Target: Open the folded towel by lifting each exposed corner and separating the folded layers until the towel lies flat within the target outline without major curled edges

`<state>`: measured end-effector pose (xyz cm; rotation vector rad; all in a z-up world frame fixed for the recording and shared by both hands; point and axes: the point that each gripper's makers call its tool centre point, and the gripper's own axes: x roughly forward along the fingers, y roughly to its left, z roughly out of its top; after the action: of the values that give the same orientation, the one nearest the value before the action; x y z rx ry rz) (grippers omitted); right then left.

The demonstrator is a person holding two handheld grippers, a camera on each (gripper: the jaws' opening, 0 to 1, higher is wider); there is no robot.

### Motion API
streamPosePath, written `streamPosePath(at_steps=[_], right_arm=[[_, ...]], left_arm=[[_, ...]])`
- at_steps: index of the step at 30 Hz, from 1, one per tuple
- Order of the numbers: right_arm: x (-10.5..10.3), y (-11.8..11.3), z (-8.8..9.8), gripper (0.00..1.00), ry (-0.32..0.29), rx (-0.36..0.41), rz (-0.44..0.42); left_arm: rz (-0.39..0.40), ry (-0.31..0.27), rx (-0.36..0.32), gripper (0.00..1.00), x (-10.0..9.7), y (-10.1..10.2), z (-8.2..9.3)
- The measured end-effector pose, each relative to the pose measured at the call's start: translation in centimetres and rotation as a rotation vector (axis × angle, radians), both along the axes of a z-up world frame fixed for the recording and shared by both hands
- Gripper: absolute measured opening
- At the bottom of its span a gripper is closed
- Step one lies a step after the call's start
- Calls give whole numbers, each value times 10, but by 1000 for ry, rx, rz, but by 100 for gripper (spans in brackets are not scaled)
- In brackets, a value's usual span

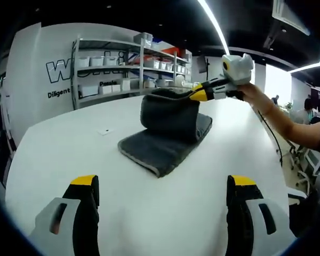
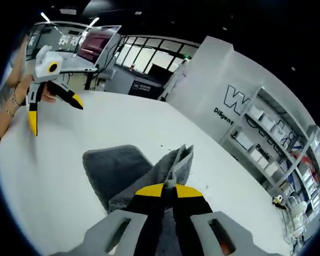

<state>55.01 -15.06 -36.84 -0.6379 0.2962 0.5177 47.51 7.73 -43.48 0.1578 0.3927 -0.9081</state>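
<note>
On the white worktop (image 1: 69, 144) the left hand-held gripper (image 1: 162, 194) hangs low over the near edge, its yellow-tipped jaws spread wide apart with nothing between them. Beyond it, near the middle of the worktop, lies the grey towel (image 1: 160, 146), its lower layer flat and its upper layer pulled up into a standing fold. The right hand-held gripper (image 1: 194, 95) reaches in from the right, jaws pinched together on that raised edge. Storage shelves (image 1: 122, 69) line the wall behind.
</note>
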Motion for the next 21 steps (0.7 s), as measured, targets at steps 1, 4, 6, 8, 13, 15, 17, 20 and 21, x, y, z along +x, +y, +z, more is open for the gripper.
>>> streamPosePath(at_steps=[1, 4, 6, 8, 13, 15, 17, 20, 21], right_arm=[[0, -5, 1, 2, -6, -8, -11], [4, -22, 6, 2, -21, -29, -44], [5, -34, 7, 2, -28, -63, -67], [7, -44, 8, 2, -33, -85, -86], [9, -70, 6, 2, -29, -120, -130], [8, -80, 6, 2, -26, -125, -142], [8, -90, 5, 2, -19, -131, -157], [8, -105, 4, 2, -14, -149, -179], [8, -110, 4, 2, -10, -150, -188]], left_arm=[[1, 1, 1, 98, 0, 0, -1], [3, 4, 9, 98, 1, 0, -2], [2, 5, 9, 98, 0, 0, -2], [3, 5, 9, 98, 1, 0, -2], [5, 9, 15, 98, 1, 1, -4], [7, 9, 18, 98, 1, 1, -4], [7, 10, 21, 98, 2, 1, -5], [8, 10, 25, 98, 2, 1, -5], [8, 10, 26, 98, 2, 1, -5]])
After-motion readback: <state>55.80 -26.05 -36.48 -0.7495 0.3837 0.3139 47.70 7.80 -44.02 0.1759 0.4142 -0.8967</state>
